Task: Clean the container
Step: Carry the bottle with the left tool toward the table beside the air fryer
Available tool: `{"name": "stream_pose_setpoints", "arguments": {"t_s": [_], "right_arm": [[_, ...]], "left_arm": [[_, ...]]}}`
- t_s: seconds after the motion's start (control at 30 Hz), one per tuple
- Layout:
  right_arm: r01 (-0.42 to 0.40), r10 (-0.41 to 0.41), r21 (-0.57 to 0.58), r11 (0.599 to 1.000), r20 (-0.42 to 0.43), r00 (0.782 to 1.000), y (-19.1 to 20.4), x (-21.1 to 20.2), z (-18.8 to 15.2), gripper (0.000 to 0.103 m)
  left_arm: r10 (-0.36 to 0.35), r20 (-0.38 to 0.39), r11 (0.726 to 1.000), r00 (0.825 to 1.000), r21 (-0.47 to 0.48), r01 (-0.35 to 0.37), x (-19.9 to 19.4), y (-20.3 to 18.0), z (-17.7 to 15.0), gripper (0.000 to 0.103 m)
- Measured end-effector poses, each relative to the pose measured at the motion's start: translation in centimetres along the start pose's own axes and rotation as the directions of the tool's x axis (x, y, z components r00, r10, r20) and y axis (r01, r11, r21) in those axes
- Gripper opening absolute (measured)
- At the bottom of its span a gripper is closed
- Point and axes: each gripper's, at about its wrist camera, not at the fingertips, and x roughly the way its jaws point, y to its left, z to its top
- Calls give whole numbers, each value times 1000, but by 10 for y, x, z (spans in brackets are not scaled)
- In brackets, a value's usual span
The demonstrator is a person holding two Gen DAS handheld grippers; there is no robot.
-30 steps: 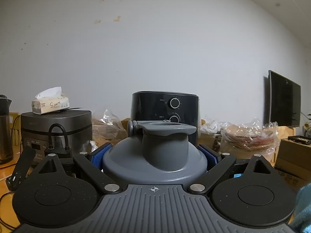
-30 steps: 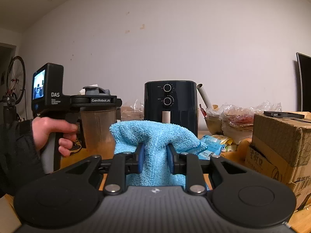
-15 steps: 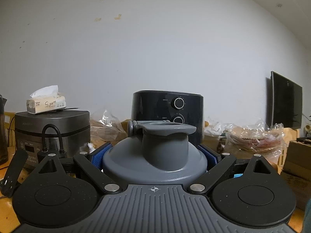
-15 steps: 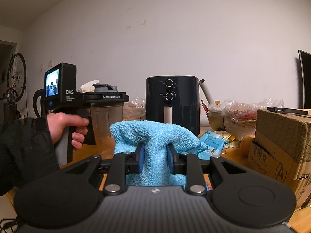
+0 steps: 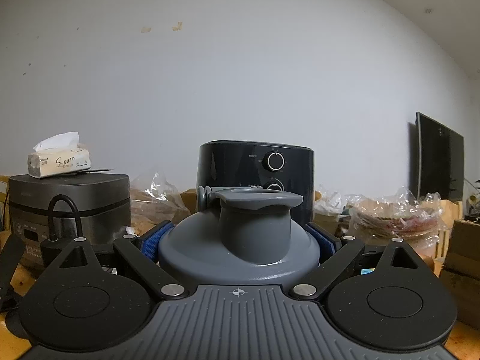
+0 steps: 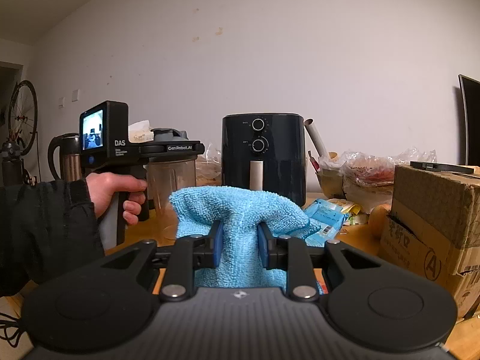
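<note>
Here, left wrist view: the left claw (image 5: 238, 240) grips the container's grey lid (image 5: 238, 249) between its blue pads (image 5: 157, 237), with a black air fryer (image 5: 255, 174) beyond and a tissue pack (image 5: 58, 162) atop a grey cooker (image 5: 69, 204).

Right wrist view: the right claw (image 6: 238, 244) pinches a blue microfibre cloth (image 6: 240, 213), jaws narrow. Left of it, a hand (image 6: 115, 192) holds the left claw, which carries the translucent container (image 6: 171, 183) above the wooden desk (image 6: 357, 235). A cardboard box (image 6: 432, 219) stands right.
</note>
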Motion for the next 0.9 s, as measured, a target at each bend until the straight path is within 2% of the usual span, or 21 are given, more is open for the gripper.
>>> {"name": "stream_pose_setpoints", "arguments": {"t_s": [0.57,0.9], "right_arm": [[0,0,-3,1000,-18,1000,7,1,-2,22],[1,-1,-4,1000,-24,1000,7,5,-2,22]], "left_arm": [[59,51,998,997,-12,-58,21,16,-14,94],[60,66,998,996,-4,-60,24,17,-20,94]]}}
